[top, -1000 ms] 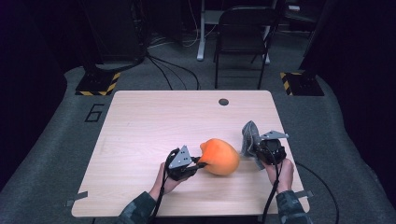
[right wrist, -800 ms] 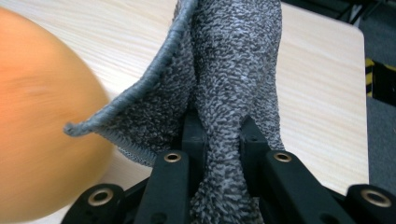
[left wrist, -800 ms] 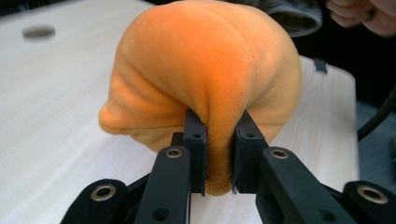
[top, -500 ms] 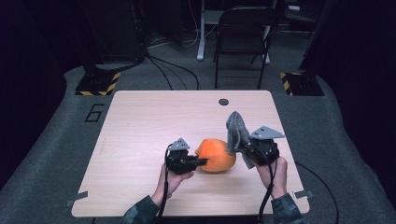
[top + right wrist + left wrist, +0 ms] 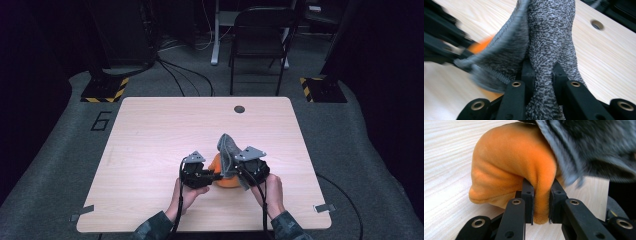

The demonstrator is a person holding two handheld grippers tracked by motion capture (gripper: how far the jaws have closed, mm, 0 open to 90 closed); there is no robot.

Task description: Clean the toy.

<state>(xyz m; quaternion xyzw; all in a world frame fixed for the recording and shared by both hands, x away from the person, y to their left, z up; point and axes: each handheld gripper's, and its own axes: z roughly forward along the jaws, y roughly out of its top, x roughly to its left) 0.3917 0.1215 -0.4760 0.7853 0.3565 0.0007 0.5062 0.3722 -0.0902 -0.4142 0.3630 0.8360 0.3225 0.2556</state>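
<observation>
- My left gripper (image 5: 212, 176) is clamped on a fold of the orange cloth (image 5: 514, 165), which sits bunched on the table (image 5: 150, 135) near its front edge.
- My right gripper (image 5: 235, 170) grips the grey cloth (image 5: 549, 50), held upright against the orange one's right side and draping over it.

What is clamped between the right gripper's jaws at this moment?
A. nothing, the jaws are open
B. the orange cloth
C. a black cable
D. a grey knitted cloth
D: in the right gripper view the right gripper has its jaws closed on a fold of the grey cloth; the orange cloth is pinched by the left gripper.
</observation>
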